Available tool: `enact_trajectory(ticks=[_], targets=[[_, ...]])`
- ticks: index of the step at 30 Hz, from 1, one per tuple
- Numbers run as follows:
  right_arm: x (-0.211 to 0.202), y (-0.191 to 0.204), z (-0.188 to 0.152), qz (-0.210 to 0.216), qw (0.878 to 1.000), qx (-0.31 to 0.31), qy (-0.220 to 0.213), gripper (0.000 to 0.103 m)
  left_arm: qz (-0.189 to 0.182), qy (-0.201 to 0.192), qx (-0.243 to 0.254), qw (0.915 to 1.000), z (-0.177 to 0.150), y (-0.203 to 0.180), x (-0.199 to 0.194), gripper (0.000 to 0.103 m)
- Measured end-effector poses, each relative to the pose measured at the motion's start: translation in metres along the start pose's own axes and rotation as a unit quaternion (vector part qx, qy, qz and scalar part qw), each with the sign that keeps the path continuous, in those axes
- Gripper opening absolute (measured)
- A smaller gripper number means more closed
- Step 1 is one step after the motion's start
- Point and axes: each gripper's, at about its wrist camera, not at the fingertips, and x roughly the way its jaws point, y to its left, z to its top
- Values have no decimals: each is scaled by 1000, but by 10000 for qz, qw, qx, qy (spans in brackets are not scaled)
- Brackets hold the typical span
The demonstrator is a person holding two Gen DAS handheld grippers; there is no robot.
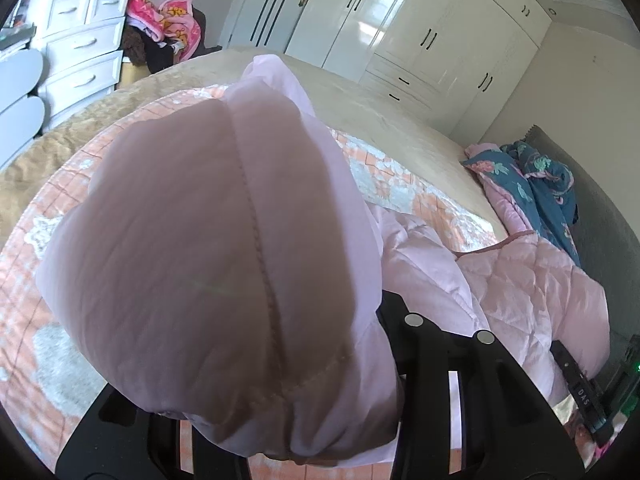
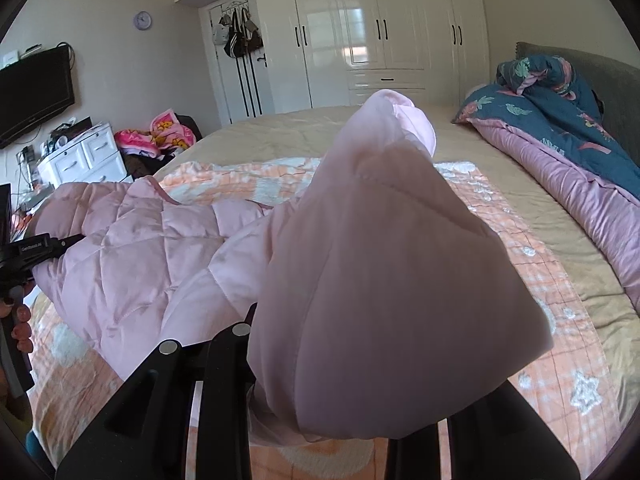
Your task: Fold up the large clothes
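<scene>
A large pale pink quilted jacket (image 1: 532, 280) lies on the bed, over an orange and white patterned blanket (image 1: 48, 216). My left gripper (image 1: 280, 420) is shut on a bunched part of the jacket (image 1: 208, 256), which rises in front of the camera and hides the fingertips. My right gripper (image 2: 340, 412) is shut on another bunched part of the jacket (image 2: 384, 280), lifted the same way. The rest of the jacket (image 2: 132, 248) spreads to the left in the right wrist view. The left gripper also shows there (image 2: 36, 248), at the far left edge.
The bed has a beige cover (image 2: 280, 132). A dark blue floral and purple duvet (image 2: 568, 136) lies by the grey headboard (image 2: 616, 80). White wardrobes (image 2: 360, 32) line the far wall. A white dresser (image 1: 80, 40) and a pile of pink clothes (image 1: 176, 24) stand beyond the bed.
</scene>
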Motion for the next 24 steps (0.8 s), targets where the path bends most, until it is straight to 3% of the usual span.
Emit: enact_trajectory(ticks=[24], targets=[[-69, 16, -50, 14, 9999, 23, 97, 27, 27, 175, 45, 9998, -57, 20, -58, 31]])
